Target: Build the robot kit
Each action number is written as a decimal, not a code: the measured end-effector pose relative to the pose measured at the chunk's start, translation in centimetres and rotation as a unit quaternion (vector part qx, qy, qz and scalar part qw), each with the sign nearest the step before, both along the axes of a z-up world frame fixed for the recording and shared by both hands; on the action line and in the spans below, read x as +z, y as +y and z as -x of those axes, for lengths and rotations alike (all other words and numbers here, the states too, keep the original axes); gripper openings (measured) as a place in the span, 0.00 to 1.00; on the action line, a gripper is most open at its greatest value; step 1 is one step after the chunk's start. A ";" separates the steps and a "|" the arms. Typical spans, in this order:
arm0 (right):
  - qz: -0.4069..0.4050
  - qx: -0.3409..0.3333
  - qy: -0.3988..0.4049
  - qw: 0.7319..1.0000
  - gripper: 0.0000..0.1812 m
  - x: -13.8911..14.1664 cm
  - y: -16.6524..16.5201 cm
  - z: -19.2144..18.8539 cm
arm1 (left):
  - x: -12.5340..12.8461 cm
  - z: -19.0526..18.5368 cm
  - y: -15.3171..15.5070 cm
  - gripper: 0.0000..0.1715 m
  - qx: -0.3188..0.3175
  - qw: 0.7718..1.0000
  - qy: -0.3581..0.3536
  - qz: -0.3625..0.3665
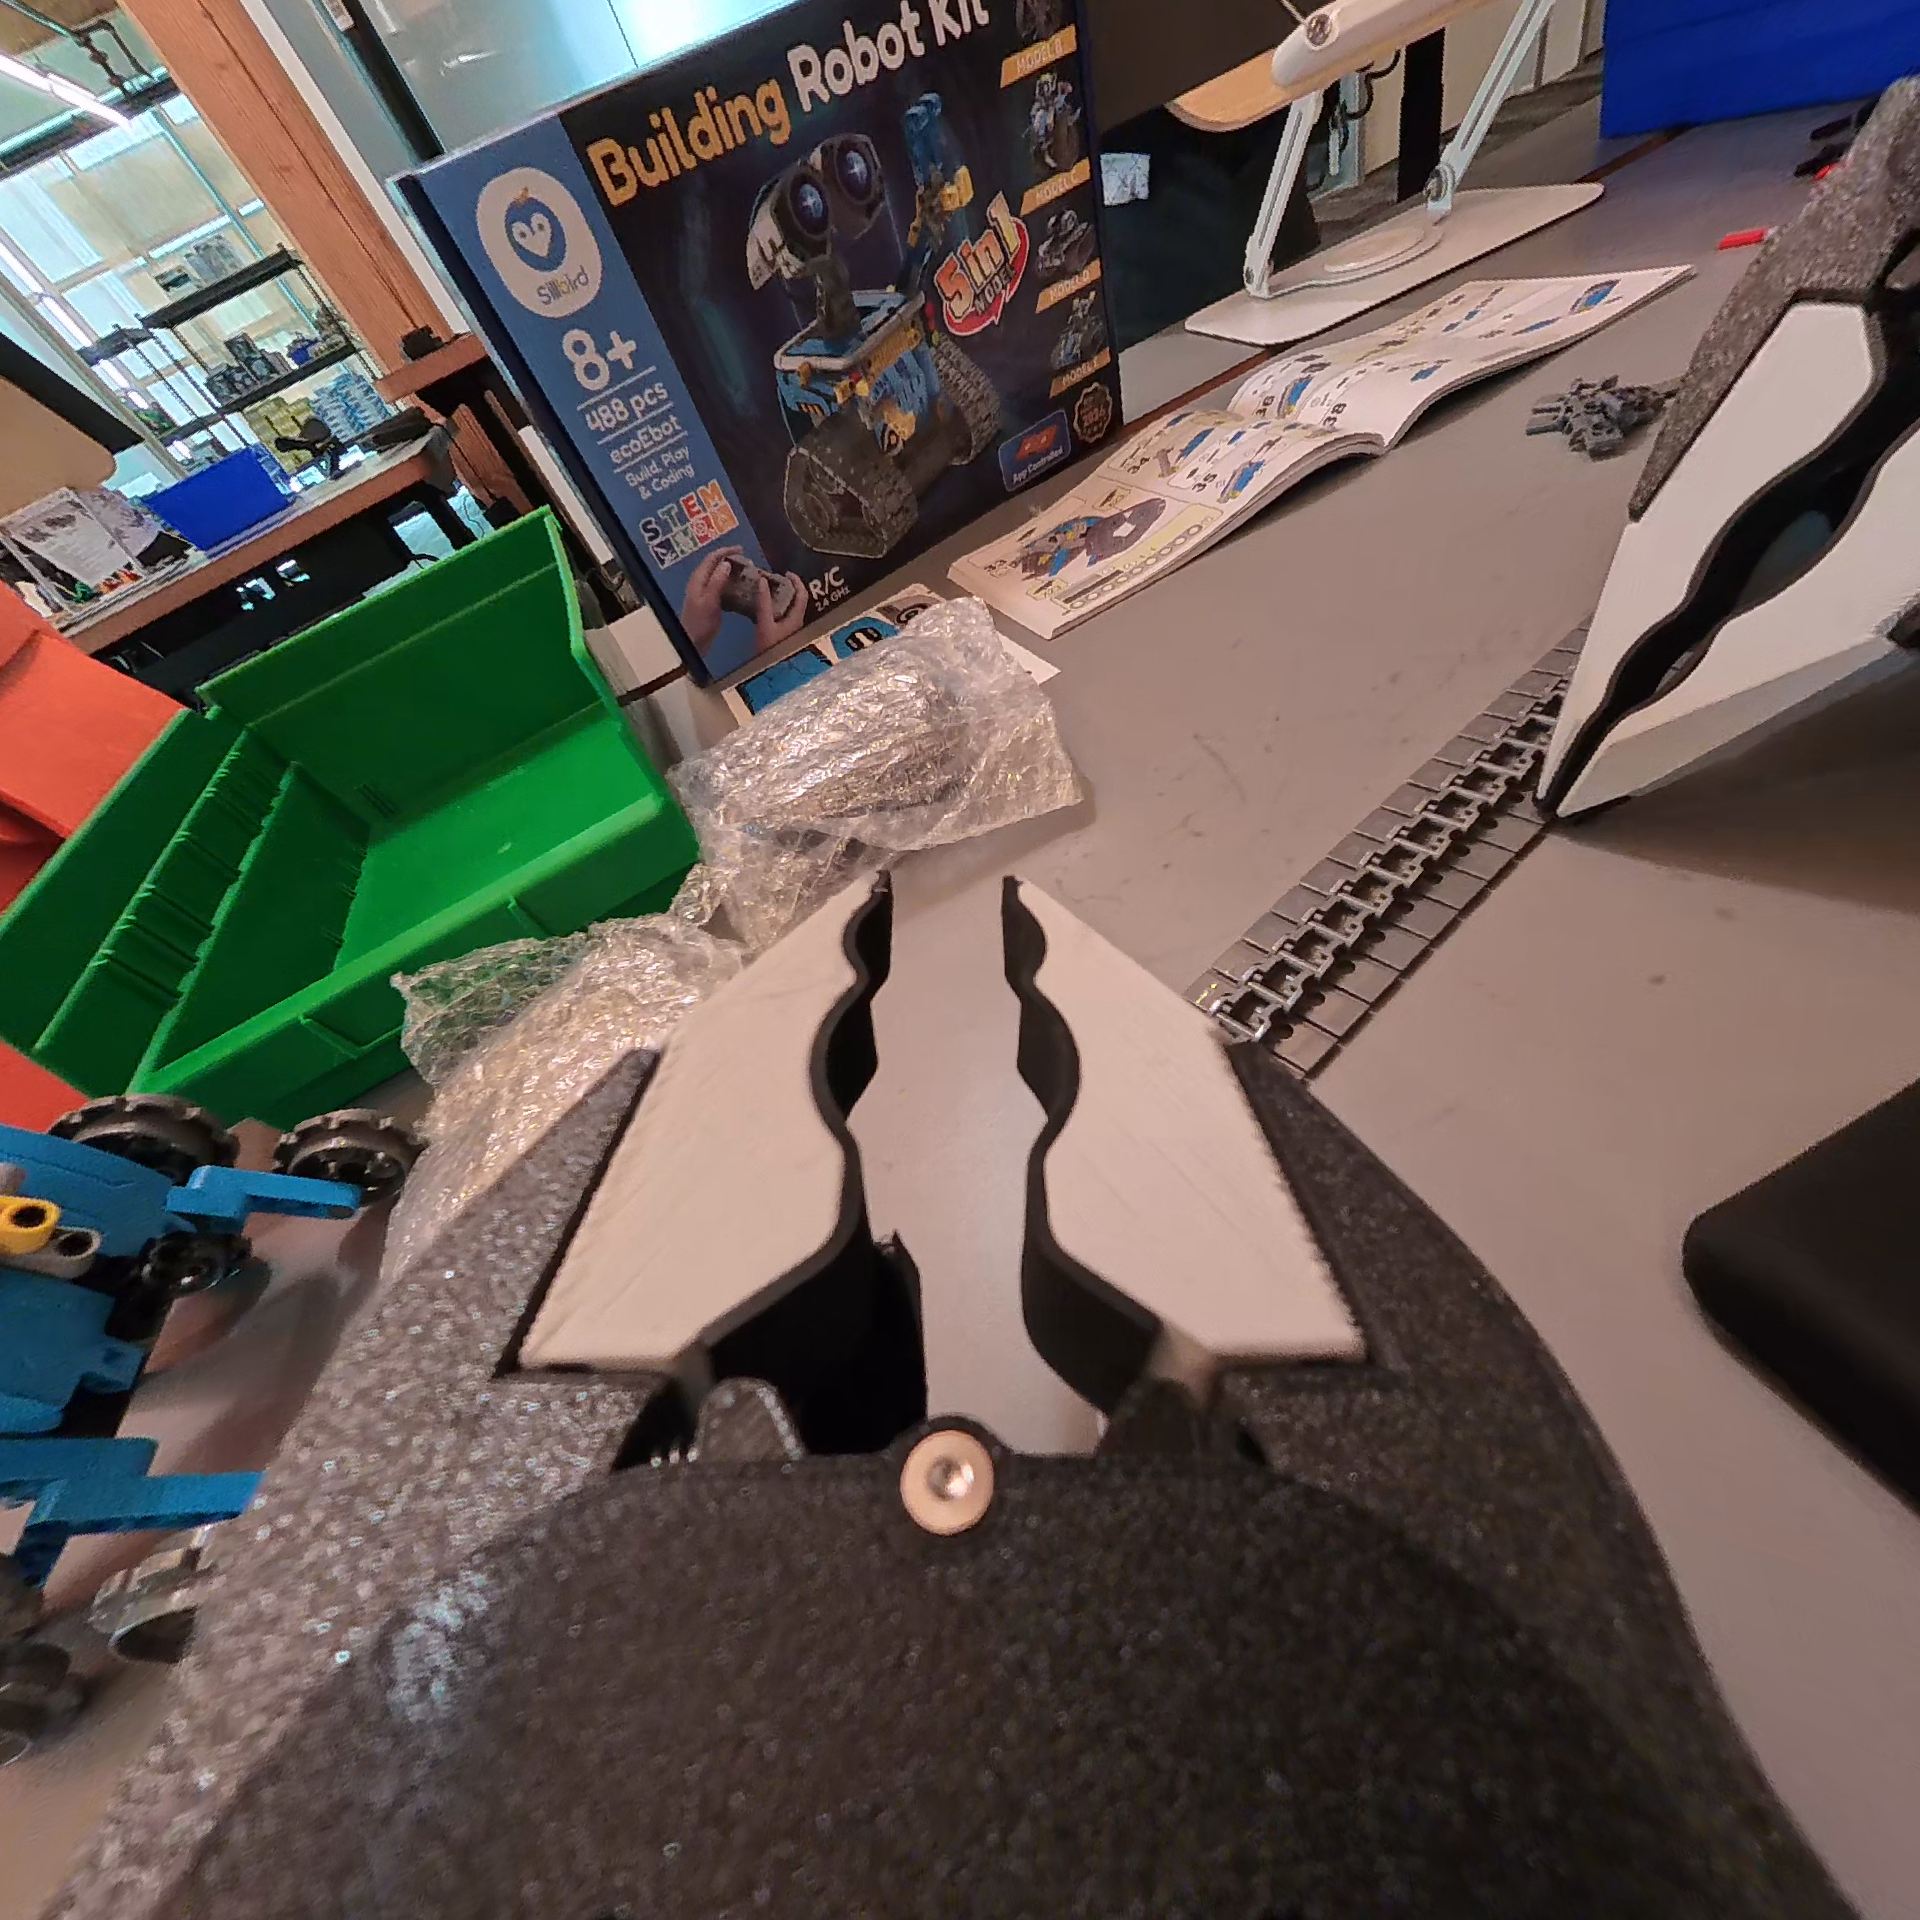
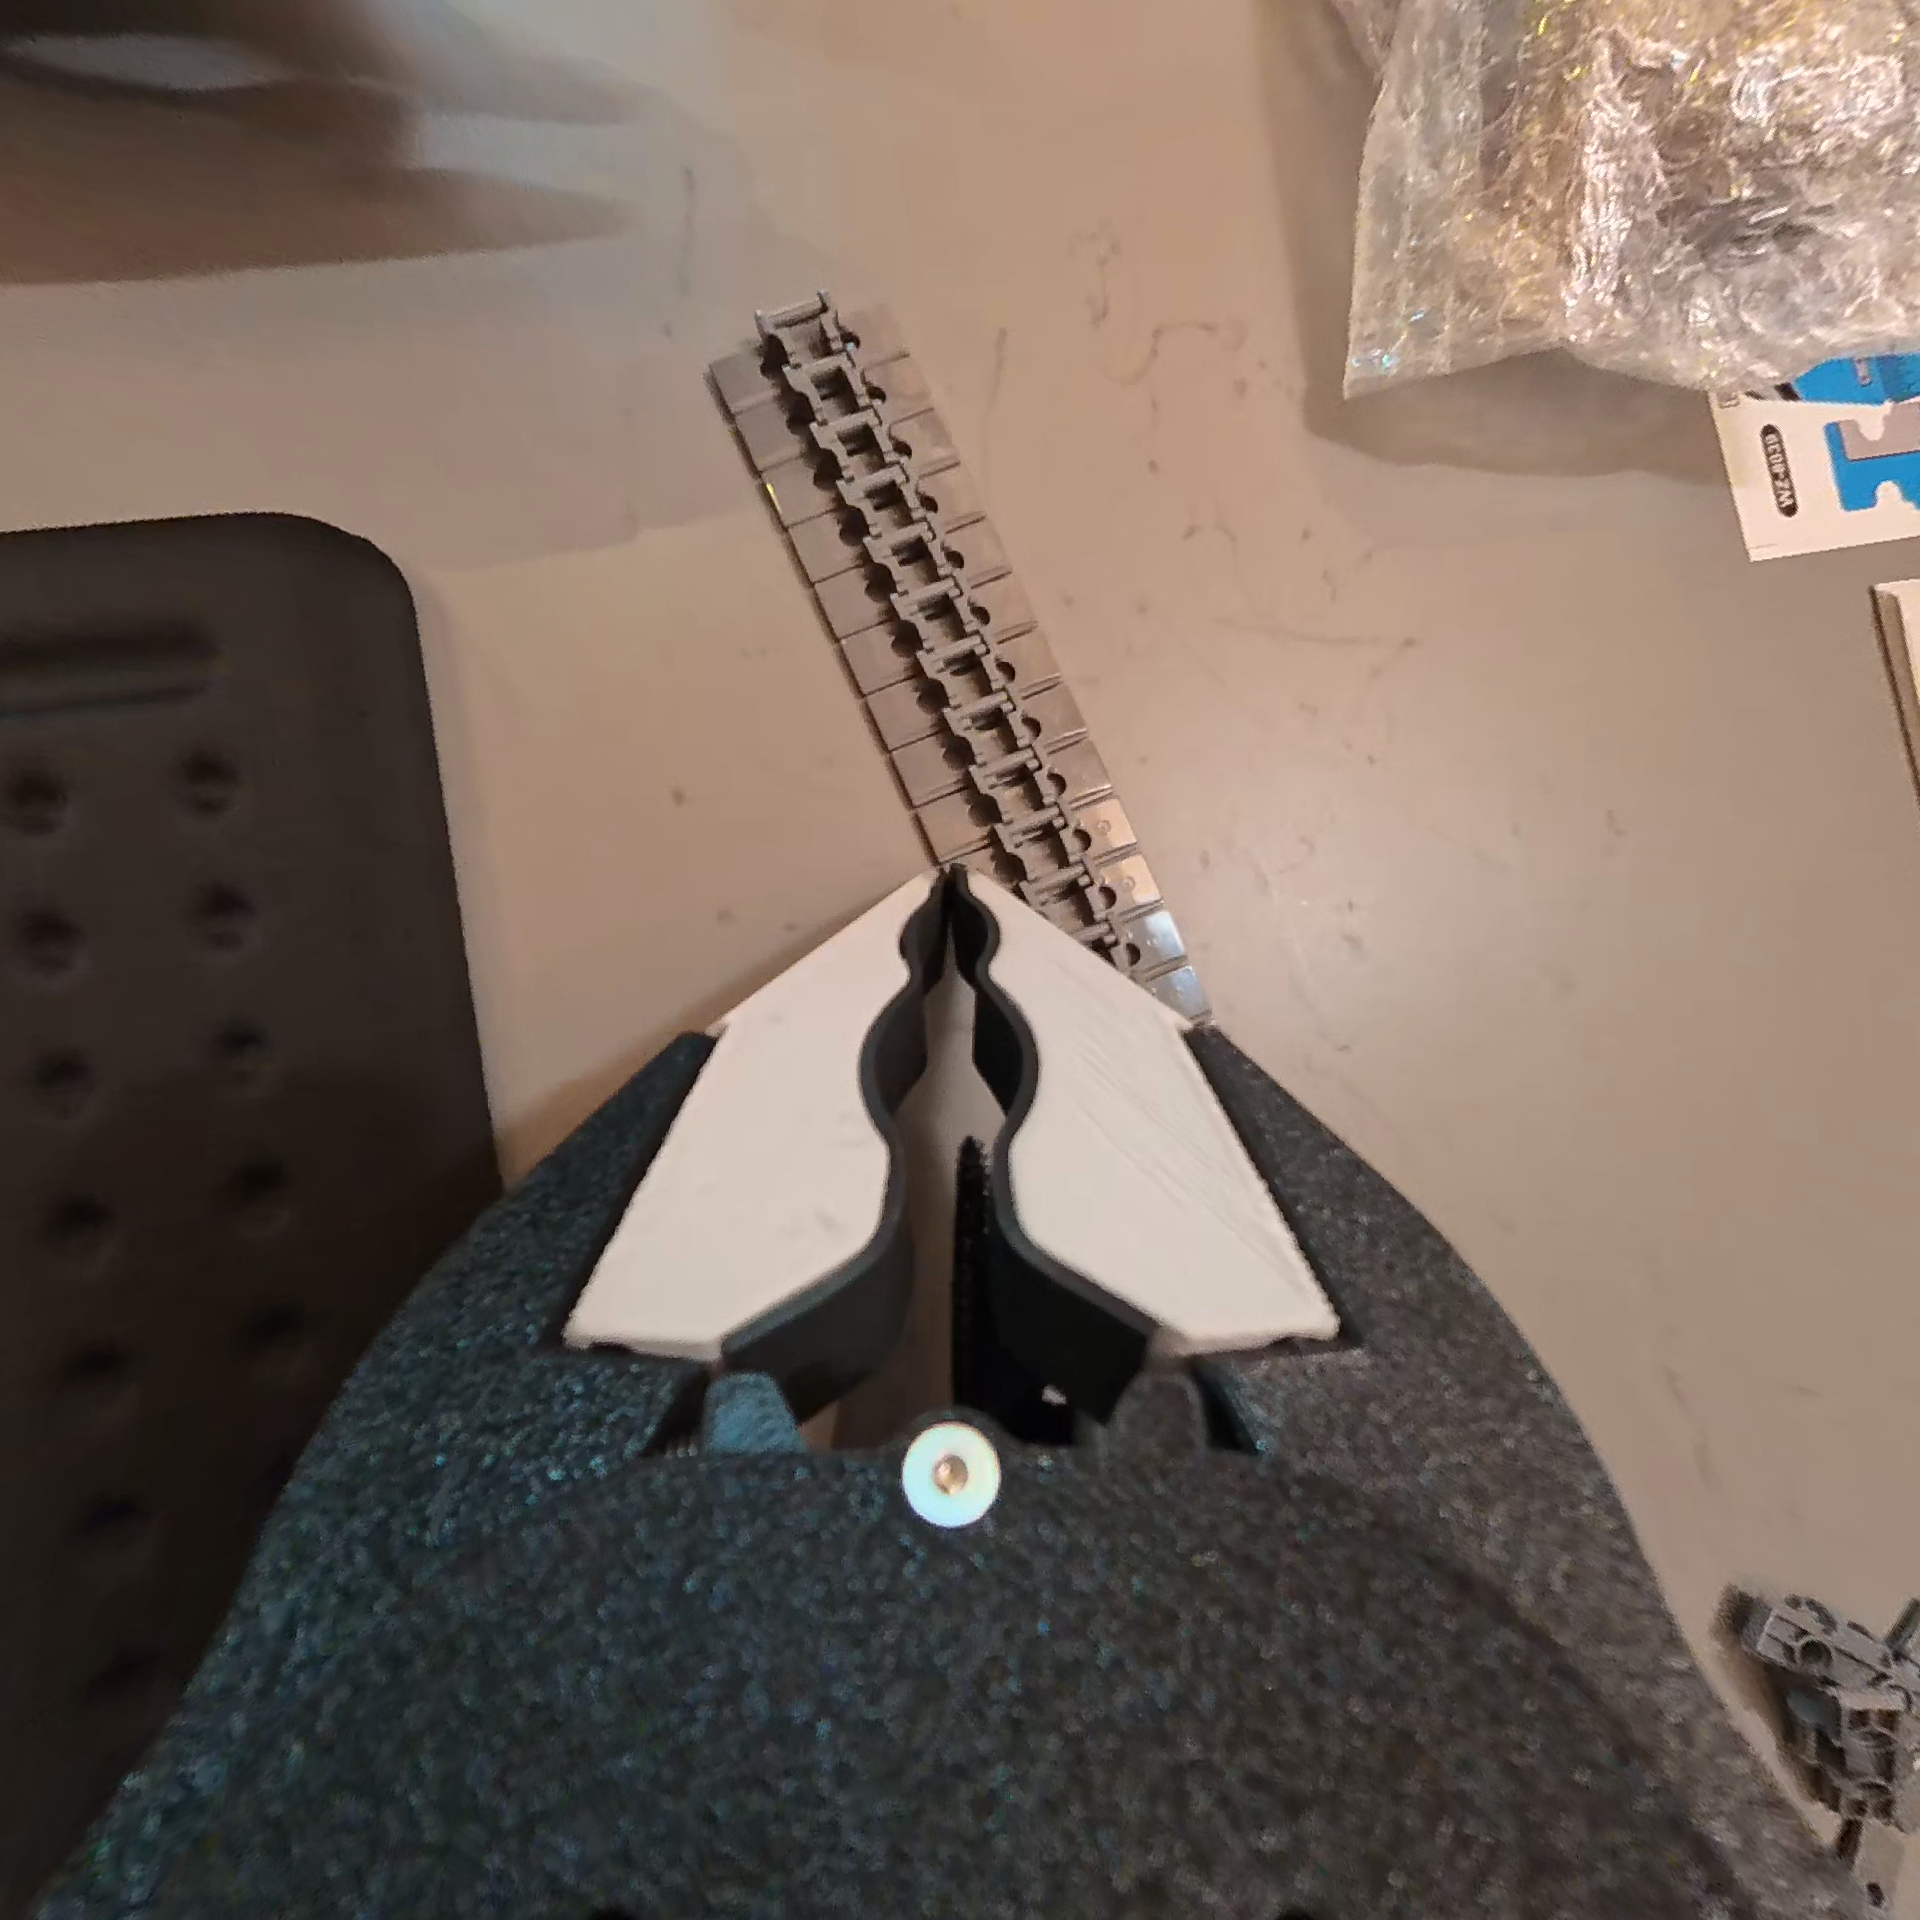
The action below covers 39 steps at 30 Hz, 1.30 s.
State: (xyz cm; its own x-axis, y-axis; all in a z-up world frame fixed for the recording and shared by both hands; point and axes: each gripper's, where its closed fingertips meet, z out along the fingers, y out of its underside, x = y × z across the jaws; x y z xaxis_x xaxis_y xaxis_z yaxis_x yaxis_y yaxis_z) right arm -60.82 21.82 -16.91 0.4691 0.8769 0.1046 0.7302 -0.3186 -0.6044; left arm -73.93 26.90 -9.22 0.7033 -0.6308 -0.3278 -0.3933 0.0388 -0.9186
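Fingers of my left gripper (image 1: 940, 904) stand spread above the bare table (image 1: 1299, 727), bubble wrap (image 1: 883, 748) just beside. My right gripper (image 2: 951, 883) is pressed together, touching the grey track strip (image 2: 935, 623); perhaps nipping its edge.

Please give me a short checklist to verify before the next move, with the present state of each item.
1. Left tool open with nothing between its fingers: ok.
2. Right tool shut at the tips: ok.
3. Right tool actually pinching the grey track strip: cannot tell; its tips sit at the strip's edge.
4. Track strip lying flat and straight on the table: ok.
5. Space between the left tool and the bubble wrap: ok; they are apart.
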 end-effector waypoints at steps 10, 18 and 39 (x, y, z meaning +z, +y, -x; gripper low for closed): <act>-0.007 0.017 -0.010 1.000 0.00 0.0 0.0 0.9 | 0.1 0.0 0.0 0.12 -0.001 1.000 -0.002 0.000; -0.012 0.032 0.000 0.999 0.00 0.6 0.1 2.1 | 0.1 0.0 0.0 0.12 0.000 1.000 -0.002 0.001; 0.011 0.041 0.010 0.999 0.00 0.0 0.0 3.5 | 0.2 0.2 0.0 0.12 -0.003 1.000 -0.013 0.002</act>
State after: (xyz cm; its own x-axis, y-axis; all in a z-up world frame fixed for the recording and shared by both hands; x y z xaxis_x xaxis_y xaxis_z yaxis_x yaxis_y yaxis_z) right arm -64.28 21.87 -16.91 0.3972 0.9146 0.0757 0.7418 -0.2714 -0.6132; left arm -74.08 26.87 -8.99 0.7077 -0.6362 -0.3072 -0.3696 0.0372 -0.9284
